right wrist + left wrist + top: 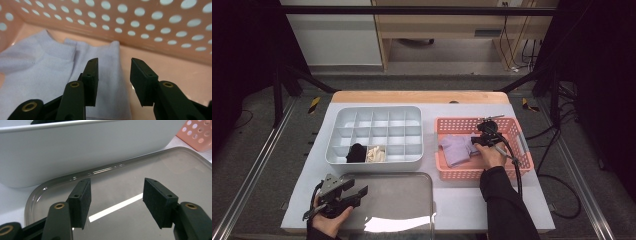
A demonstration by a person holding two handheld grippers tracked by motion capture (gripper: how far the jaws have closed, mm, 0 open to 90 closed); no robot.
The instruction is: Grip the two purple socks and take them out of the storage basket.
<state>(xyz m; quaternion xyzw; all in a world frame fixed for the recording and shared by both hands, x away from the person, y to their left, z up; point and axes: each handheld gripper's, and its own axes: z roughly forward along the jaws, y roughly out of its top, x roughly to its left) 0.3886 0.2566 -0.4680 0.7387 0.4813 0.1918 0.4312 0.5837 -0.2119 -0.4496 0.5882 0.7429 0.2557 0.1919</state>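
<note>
- Step in hand, as judged: pick-up of the lavender socks (457, 148) from the pink basket (512, 170); likely destination is the grey divided organiser (377, 162).
- Right gripper (113, 80) is held inside the basket, jaws spread and empty, straddling the right-hand edge of the sock fabric at 6 o'clock in the right gripper view; no pinch is made yet.
- Socks lie flat on the basket floor, at the 9 o'clock side of the basket in the high view.
- Left gripper (116, 202) is released, nothing held, parked over the grey tray (190, 180) at the table's 7 o'clock.
- Next move, as judged: jaws must be lowered onto the fabric and closed on one layer edge, then lifted clear of the basket wall.
- Count: two lavender socks, overlapping; one basket; one tray; one organiser.
- Two organiser cells in the near row are filled: one black sock bundle (356, 152), one cream bundle (375, 154), side by side.
</note>
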